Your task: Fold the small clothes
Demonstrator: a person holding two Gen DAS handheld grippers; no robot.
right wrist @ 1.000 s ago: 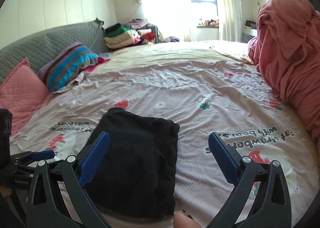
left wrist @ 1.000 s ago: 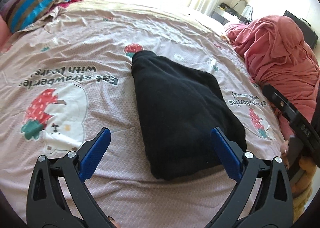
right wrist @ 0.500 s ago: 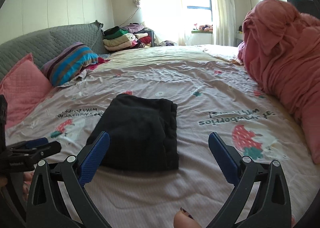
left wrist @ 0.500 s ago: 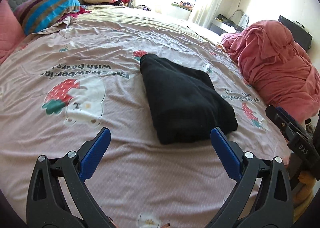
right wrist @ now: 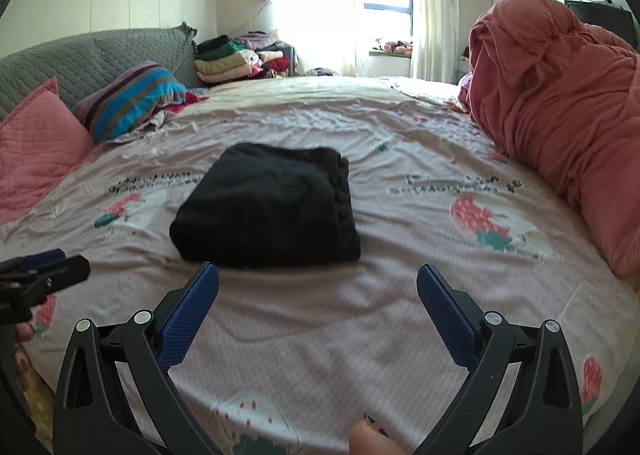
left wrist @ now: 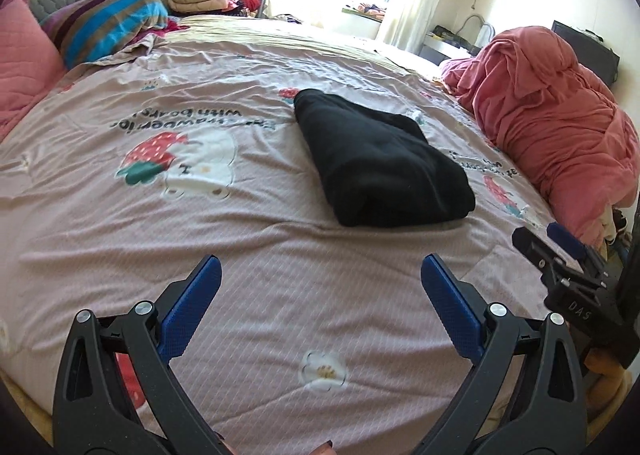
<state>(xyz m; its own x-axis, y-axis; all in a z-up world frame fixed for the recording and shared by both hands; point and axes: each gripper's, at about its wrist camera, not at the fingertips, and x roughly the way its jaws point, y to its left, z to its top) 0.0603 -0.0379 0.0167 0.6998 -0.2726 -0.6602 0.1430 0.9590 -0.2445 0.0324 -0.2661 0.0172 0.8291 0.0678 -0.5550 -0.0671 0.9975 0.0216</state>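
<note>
Black bundle folded on the strawberry sheet

Black, soft-looking cloth, the folded garment (left wrist: 380,163), lies as a thick rounded block in the middle of the left wrist frame and centre-left of the right wrist frame, flat on the bedsheet (left wrist: 260,255). That sheet is dusty pink with a fine woven grid, wrinkled, printed with strawberries and white bears; its upside-down writing reads "with bears" in part, the rest too blurred to make out. The left gripper (left wrist: 320,287) fills the bottom of its own frame, jaws spread wide and holding nothing, blue ribbed pads on black arms, well short of the garment. The right gripper (right wrist: 318,291) is likewise released and empty, its left pad tip just below the garment's near edge. At the right edge of the left view the other tool shows "DAS" in pale letters, cut off. A crumpled red blanket (right wrist: 560,103) heaps up at upper right; a striped pillow (right wrist: 132,99) sits upper left.
</note>
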